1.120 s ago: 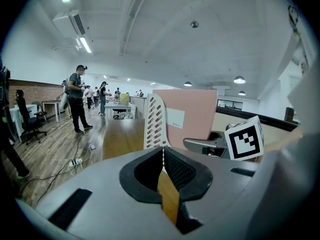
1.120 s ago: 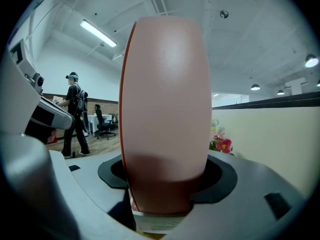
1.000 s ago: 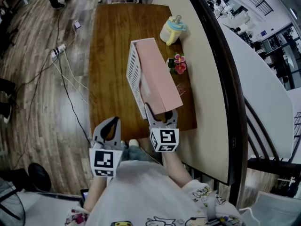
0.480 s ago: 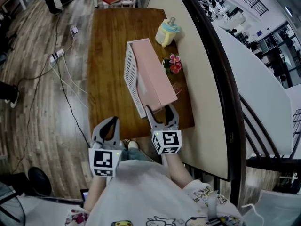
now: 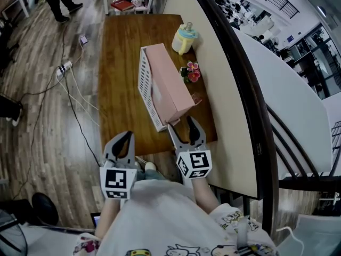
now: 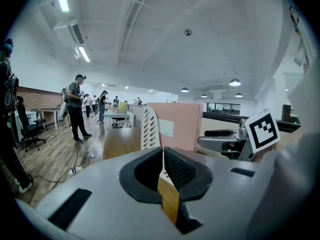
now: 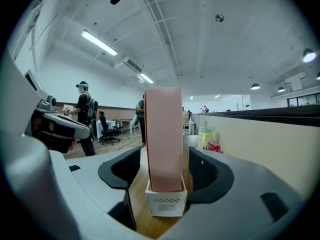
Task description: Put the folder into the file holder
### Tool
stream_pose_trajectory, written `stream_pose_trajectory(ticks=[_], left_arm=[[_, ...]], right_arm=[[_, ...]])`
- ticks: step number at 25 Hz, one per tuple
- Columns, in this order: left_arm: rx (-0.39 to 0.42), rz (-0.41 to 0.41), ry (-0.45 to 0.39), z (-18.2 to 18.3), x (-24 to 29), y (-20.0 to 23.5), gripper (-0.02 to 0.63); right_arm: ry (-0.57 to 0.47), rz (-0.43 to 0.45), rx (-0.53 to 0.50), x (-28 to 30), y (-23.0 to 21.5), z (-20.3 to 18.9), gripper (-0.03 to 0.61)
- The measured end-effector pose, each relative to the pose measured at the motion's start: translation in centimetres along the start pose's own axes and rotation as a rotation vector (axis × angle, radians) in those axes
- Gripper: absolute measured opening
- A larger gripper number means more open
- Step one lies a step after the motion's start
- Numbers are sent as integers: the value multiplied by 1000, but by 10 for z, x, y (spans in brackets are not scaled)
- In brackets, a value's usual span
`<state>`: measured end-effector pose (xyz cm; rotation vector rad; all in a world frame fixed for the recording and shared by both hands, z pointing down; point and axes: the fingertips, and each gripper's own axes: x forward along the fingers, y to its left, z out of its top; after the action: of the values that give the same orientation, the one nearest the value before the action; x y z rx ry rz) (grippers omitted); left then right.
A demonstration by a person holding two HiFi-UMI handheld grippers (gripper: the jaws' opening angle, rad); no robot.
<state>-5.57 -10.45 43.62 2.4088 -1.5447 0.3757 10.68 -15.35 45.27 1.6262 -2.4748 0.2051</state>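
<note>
The right gripper (image 5: 185,130) was held level at the near end of the file holder (image 5: 145,84), its jaws spread wide and pinching nothing, with the holder's end showing in the gap between them. The pink folder (image 5: 168,84) stood upright inside that holder on the wooden table (image 5: 120,63). The left gripper (image 5: 123,142), jaws pressed together and empty, hung left of the holder's near end. A yellow bottle (image 5: 184,36) stood beyond the holder's far end.

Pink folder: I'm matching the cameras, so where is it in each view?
Head view: pink folder at table centre, ahead of the right gripper.
Left gripper view: right of centre, beyond the shut fingers.
Right gripper view: dead centre, upright, seen between the open fingers.
Shared landmark: the white file holder holding it.
</note>
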Motion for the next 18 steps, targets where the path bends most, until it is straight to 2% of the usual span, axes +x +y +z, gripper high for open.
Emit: stream_pose_trajectory(ticks=[10,18], left_arm=[[13,-8,3,-4,-13,-8,11],[27,-36,16,-7,-15,-17,11]], right_arm=[[27,115,69,-33,16,5,281],[9,112,72,-55,14,14,138]])
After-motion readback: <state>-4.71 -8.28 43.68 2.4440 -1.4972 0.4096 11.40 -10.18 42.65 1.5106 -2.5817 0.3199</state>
